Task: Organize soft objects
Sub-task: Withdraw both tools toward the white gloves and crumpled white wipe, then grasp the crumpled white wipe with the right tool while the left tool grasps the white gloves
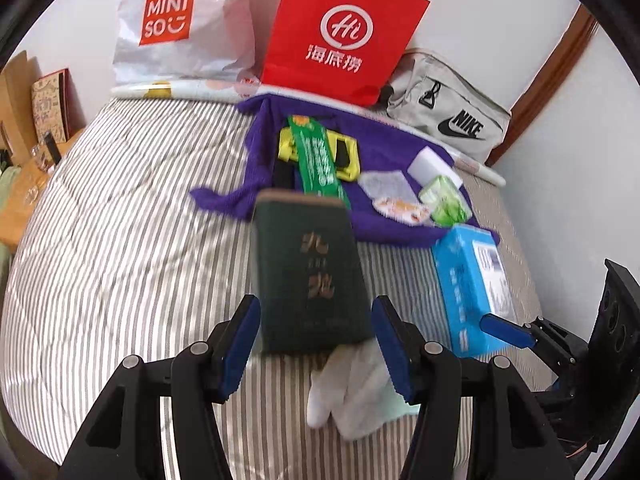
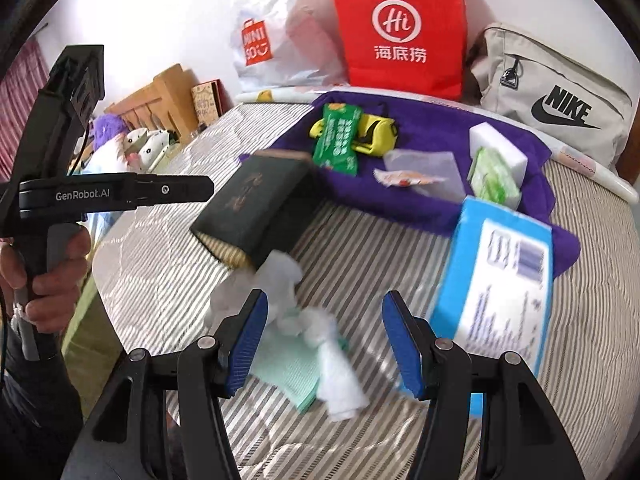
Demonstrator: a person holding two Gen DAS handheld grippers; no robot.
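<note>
Both tools hang over a bed (image 1: 120, 240) whose quilted cover is striped grey and white.

The left tool (image 1: 316, 344) has its ridged blue pads spread, with nothing pinched; past them lies a dark green book (image 1: 308, 272), a stiff slab with gold characters, apart from both pads. The right tool (image 2: 324, 344) also stands parted and grips nothing.

Under the right tool lie the soft things: a crumpled white cloth (image 2: 332, 360), fluffy and lumpy, touching the near corner of the book (image 2: 256, 208), and beneath it a flat mint-green cloth (image 2: 292, 368) with a fine weave. In the left view the white cloth (image 1: 352, 392) shows just below the book.

To the right a glossy blue tissue pack (image 2: 504, 292), a soft-sided rectangle, lies partly on a purple towel (image 2: 432, 136). The towel is nappy and rumpled, spread at the far side of the bed. On it rest a green foil packet (image 2: 338, 140) laid across a yellow plastic case (image 2: 376, 136), a clear crinkly wrapper (image 2: 424, 172), a white sponge block (image 2: 500, 144) and a pale green tissue packet (image 2: 492, 180) leaning against the block.

Behind stand a creased white plastic bag (image 2: 276, 44), a stiff red paper bag (image 2: 400, 28) and a beige canvas bag (image 2: 560, 96).

A hand (image 2: 44, 264) grips the left tool's handle at the left edge of the right view.
</note>
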